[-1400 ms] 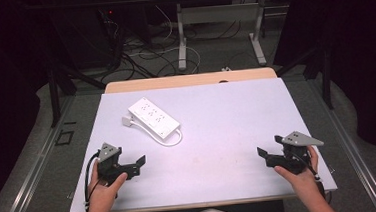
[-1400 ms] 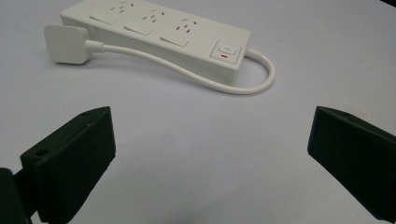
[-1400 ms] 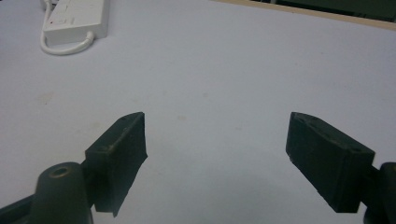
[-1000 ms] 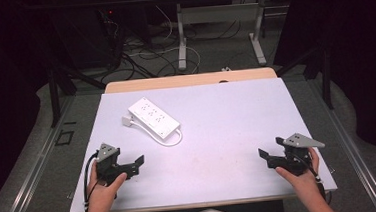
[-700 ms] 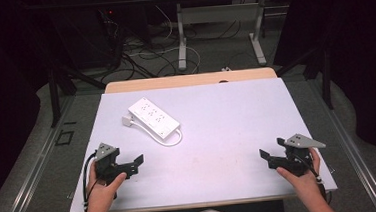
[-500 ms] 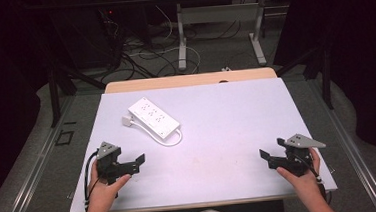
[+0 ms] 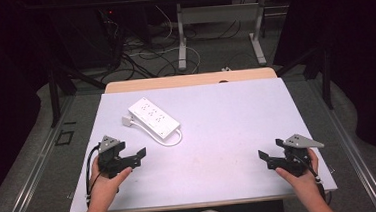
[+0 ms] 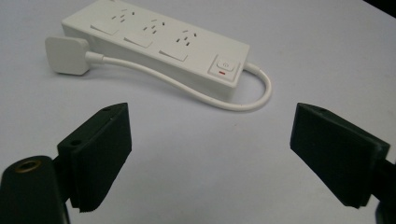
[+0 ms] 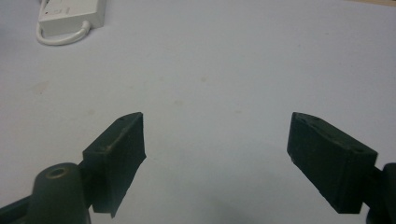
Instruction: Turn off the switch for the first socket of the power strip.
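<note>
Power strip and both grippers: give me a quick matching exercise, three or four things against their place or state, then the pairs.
Things:
1. power strip
2. plug
3. left gripper
4. right gripper

Places or states:
A. near right edge of the table, jaws open on nothing
B. lies flat, far left part of the table
C. flat white, beside the strip's end, on a curved cord
D. nearest the strip, jaws wide, just been closing a little, nothing between them

Pairs: 1-B, 2-C, 3-D, 4-A
</note>
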`<state>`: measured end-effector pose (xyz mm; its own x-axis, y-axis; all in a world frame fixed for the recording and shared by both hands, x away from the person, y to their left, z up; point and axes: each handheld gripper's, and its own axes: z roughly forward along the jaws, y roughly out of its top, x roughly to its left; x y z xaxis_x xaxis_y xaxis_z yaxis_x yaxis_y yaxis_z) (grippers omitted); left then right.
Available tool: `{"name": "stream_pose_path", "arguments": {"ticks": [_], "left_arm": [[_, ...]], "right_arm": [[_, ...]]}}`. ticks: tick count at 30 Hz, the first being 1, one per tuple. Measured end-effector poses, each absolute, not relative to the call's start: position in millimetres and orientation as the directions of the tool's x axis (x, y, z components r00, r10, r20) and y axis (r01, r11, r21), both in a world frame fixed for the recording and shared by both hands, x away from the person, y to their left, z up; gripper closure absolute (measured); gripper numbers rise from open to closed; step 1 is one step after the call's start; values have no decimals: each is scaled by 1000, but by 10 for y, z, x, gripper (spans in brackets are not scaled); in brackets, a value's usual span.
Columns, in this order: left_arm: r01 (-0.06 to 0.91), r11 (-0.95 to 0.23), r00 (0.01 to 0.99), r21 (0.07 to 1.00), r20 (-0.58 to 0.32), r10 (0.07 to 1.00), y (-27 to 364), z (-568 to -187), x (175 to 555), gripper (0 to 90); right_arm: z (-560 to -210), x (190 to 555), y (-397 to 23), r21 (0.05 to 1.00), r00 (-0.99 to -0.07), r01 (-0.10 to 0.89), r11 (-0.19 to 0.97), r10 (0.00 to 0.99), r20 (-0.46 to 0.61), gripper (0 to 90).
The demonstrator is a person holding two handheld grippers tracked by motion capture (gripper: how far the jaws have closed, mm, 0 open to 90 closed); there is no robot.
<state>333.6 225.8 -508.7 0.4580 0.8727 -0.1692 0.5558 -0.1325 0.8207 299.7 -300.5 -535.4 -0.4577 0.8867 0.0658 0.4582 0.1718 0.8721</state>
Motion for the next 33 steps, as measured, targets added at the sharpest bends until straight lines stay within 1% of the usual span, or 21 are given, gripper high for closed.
{"name": "stream_pose_path", "arguments": {"ticks": [1,6,12,20,29,33], "left_arm": [[556,-129,454,821,-170,874,2258,-5066,3345,156],[553,-119,449,825,-175,876,2256,-4972,3399,167],[554,-109,440,826,-179,880,2258,-4860,3460,237],[539,-125,432,833,-146,890,2265,-4663,3553,324],[533,-136,423,835,-124,898,2195,-4455,3716,356],[535,-132,426,834,-131,895,2143,-4419,3785,370]], "right_arm": [[-5355,2998,-3003,873,-459,456,172,886,65,185],[-5356,2996,-2995,874,-459,457,166,886,72,185],[-5360,2996,-3001,874,-454,456,169,889,65,185],[-5360,2995,-2995,877,-454,453,164,889,68,185],[-5359,2996,-3003,876,-457,452,166,887,68,184],[-5359,2994,-3005,873,-452,460,161,889,75,185]]}}
